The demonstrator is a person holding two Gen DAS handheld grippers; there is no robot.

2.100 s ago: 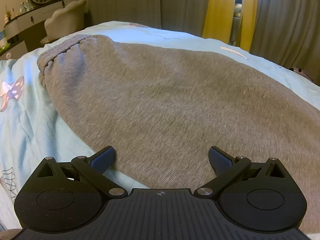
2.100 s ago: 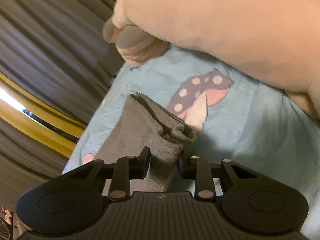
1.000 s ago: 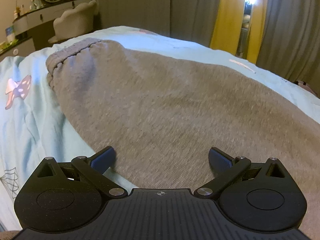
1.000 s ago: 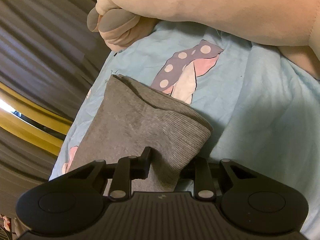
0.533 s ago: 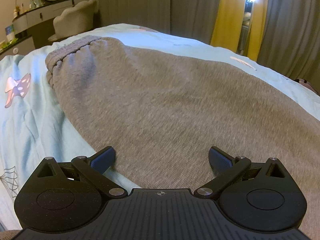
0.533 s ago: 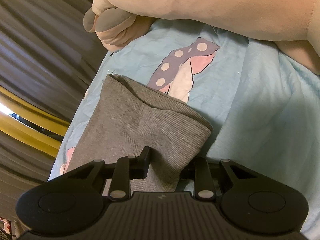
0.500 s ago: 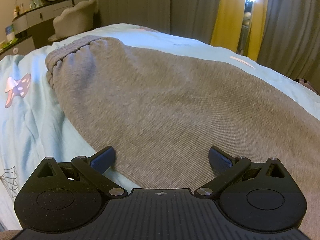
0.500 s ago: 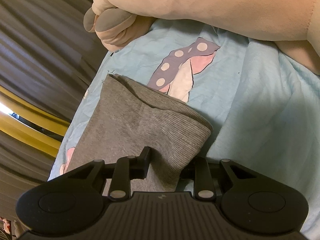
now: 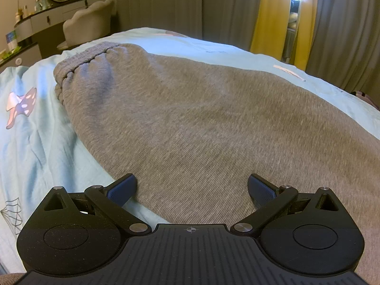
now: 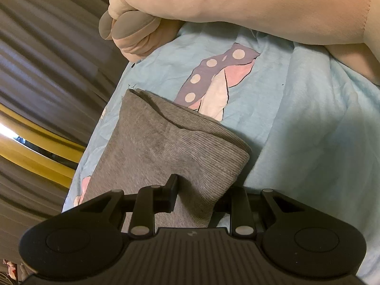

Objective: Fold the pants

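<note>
A dim bedroom with grey and yellow curtains [image 9: 273, 11] behind a bed [image 9: 35, 142] covered in a pale blue sheet printed with mushrooms. Grey pants [image 9: 201, 118] lie spread flat along the bed, the gathered waistband [image 9: 83, 59] toward its far left corner and the legs running out to the right. A large beige plush toy [image 10: 237, 0] lies on the bed just past the leg cuff [image 10: 190, 142]. The left gripper [image 9: 191, 187] hovers over the near edge of the pants with its fingers spread wide and nothing between them. The right gripper [image 10: 197, 190] has its fingers closed most of the way, pinching the ribbed cuff. The risk: only one side is gripped, so pulling the leg across could drag the fabric askew, or the thick cuff could slip free.
</note>
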